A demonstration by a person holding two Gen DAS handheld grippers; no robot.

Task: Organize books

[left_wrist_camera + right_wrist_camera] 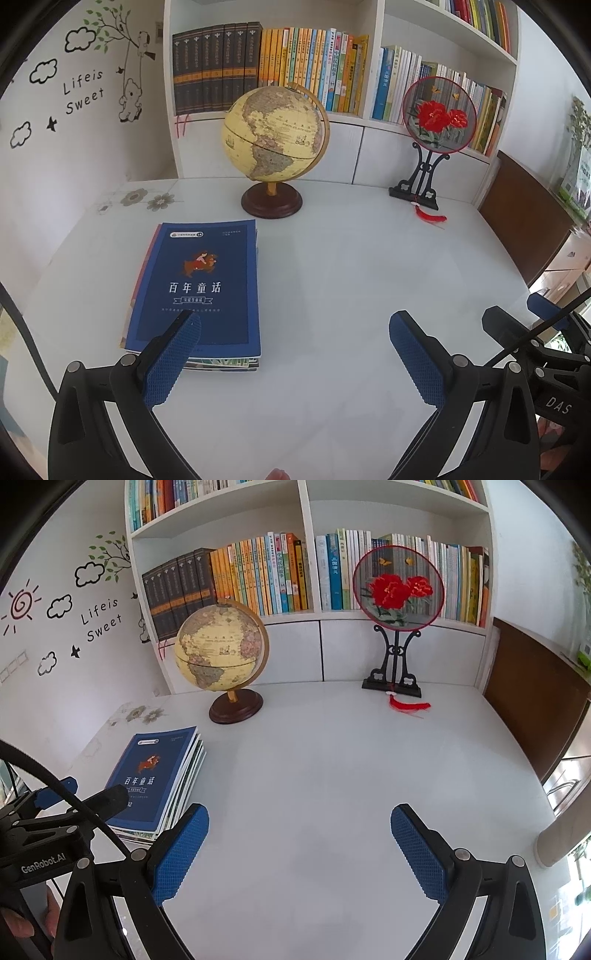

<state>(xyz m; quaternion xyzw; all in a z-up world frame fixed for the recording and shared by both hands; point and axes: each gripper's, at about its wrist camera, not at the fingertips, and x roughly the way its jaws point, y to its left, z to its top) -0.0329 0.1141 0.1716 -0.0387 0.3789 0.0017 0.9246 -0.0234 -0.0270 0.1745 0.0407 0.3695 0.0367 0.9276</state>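
Note:
A stack of books (199,288) with a dark blue cover on top lies flat on the white table (351,277), left of centre. It also shows in the right wrist view (155,779). My left gripper (295,325) is open and empty above the table, its left finger (173,354) over the stack's near right corner. My right gripper (299,819) is open and empty, to the right of the stack. Each gripper shows at the edge of the other's view.
A globe (273,136) on a wooden base stands behind the stack. A round embroidered fan (439,114) on a black stand is at the back right. A white bookshelf (373,55) full of upright books runs along the back. A brown board (524,218) is at the right.

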